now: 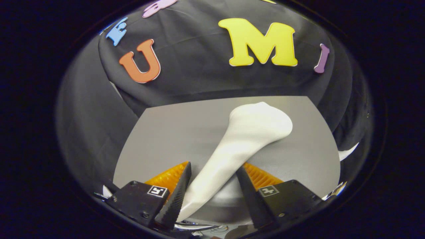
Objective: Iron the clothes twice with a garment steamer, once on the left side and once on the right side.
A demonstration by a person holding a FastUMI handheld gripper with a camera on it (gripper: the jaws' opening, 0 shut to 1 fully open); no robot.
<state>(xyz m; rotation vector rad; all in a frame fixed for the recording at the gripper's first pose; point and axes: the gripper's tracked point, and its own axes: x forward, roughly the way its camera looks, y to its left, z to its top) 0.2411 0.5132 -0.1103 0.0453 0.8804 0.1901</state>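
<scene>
Steamer, a white smooth plastic wand (239,146), sits pinched at its slim handle between the gripper (212,181); rigid, probably slippery.

Gripper view: fisheye camera riding on the hand-held gripper (212,172), looking forward along its two fingers (179,189) and slightly downward, close above a flat grey tabletop (159,139). A white plastic steamer handle (239,146) runs between the fingers; black cloth wall (199,83) closes the background.
</scene>
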